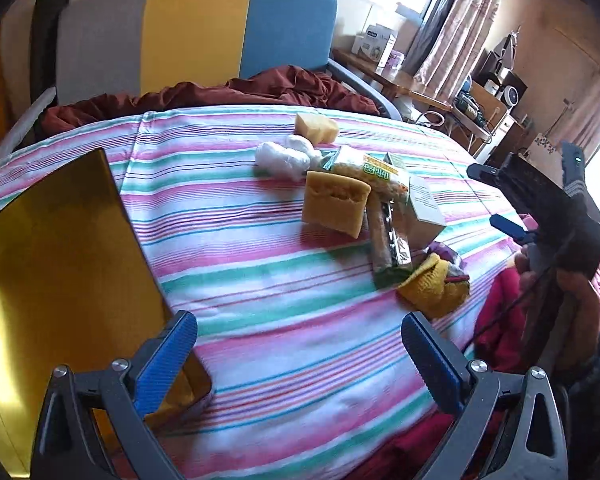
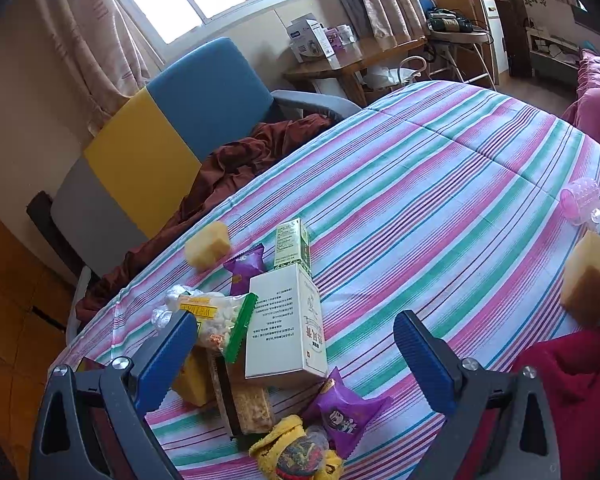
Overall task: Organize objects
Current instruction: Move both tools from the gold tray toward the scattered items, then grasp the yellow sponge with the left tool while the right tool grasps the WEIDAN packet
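A pile lies on the striped bedspread [image 1: 260, 280]: a yellow sponge [image 1: 334, 204], a white carton [image 2: 284, 328], a popcorn packet [image 2: 216, 320], a purple snack packet [image 2: 344, 408] and a yellow knitted sock [image 2: 292, 448]. A second sponge [image 2: 208, 244] sits behind the pile, and a third sponge [image 2: 592, 280] lies far right near a pink plastic piece [image 2: 582, 200]. My left gripper [image 1: 298, 324] is open over bare bedspread, short of the pile. My right gripper [image 2: 296, 320] hangs open just above the carton, holding nothing.
A golden-yellow container wall [image 1: 60, 248] stands close to my left finger. A blue, yellow and grey chair back [image 1: 196, 32] and a rust-brown blanket [image 1: 228, 92] lie behind the bed. A red garment [image 2: 572, 380] covers the near right edge. A wooden side table [image 2: 352, 60] holds boxes.
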A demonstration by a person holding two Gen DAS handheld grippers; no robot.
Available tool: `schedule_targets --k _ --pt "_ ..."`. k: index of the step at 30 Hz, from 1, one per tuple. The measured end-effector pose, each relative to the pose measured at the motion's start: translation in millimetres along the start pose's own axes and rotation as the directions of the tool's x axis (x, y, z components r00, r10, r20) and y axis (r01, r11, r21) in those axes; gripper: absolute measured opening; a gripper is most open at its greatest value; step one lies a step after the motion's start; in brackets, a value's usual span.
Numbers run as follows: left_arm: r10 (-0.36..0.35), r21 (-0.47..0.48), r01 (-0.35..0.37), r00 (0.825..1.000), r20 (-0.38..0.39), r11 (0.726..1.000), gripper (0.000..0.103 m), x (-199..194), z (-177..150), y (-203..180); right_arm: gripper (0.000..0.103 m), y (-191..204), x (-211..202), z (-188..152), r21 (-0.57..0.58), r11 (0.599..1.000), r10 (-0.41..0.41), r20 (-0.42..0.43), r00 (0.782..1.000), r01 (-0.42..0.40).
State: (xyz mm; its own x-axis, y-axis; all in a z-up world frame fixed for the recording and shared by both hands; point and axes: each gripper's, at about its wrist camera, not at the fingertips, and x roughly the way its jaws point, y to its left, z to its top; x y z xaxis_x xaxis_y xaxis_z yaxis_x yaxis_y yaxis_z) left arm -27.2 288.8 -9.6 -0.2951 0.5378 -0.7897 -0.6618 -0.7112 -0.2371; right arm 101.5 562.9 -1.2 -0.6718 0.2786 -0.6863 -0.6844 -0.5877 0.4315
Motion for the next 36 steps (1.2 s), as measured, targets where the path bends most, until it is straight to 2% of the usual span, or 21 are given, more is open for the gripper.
schedule_targets --k 8,15,23,24,26,27,30,33,36 --pt "0.002 0.038 -0.002 1.000 -0.018 0.999 0.103 39.1 35.4 -17.0 0.101 -0.9 0.2 0.4 0.003 1.000 0.029 -0.010 1.000 -0.029" --pt "0.010 0.127 -0.005 0.999 -0.045 0.992 0.103 86.5 64.8 -38.1 0.101 -3.9 3.0 0.9 0.025 0.998 0.057 -0.028 0.998 -0.056" --pt "0.024 0.162 -0.011 0.997 -0.076 0.987 0.102 132.2 89.3 -43.5 0.101 -5.4 7.4 1.7 0.036 0.997 0.075 -0.051 0.996 -0.073" --pt "0.023 0.160 -0.010 0.996 -0.082 0.987 0.097 137.8 90.8 -42.0 0.101 -5.3 7.7 1.6 0.036 0.997 0.076 -0.052 0.996 -0.074" --pt "-0.007 0.148 0.023 0.994 -0.107 0.989 0.071 146.9 91.2 -38.7 0.101 -5.3 8.1 1.7 0.036 0.997 0.076 -0.053 0.996 -0.074" --pt "-0.058 0.121 0.074 0.990 -0.131 0.990 0.064 149.4 90.3 -35.2 0.101 -5.5 8.1 1.7 0.036 0.997 0.075 -0.053 0.996 -0.073" --pt "-0.101 0.088 0.108 0.991 -0.088 0.990 0.064 134.8 80.8 -30.6 0.101 -4.8 8.7 1.3 0.031 0.997 0.069 -0.054 0.996 -0.067" --pt "-0.099 0.070 0.103 0.993 -0.063 0.992 0.063 114.2 63.3 -26.8 0.101 -2.9 9.4 0.6 0.017 0.998 0.061 -0.059 0.996 -0.060" --pt "-0.106 0.131 0.111 0.993 -0.043 0.985 0.063 87.1 37.4 -33.9 0.101 1.8 10.2 0.0 -0.013 0.999 0.045 -0.065 0.997 -0.046"
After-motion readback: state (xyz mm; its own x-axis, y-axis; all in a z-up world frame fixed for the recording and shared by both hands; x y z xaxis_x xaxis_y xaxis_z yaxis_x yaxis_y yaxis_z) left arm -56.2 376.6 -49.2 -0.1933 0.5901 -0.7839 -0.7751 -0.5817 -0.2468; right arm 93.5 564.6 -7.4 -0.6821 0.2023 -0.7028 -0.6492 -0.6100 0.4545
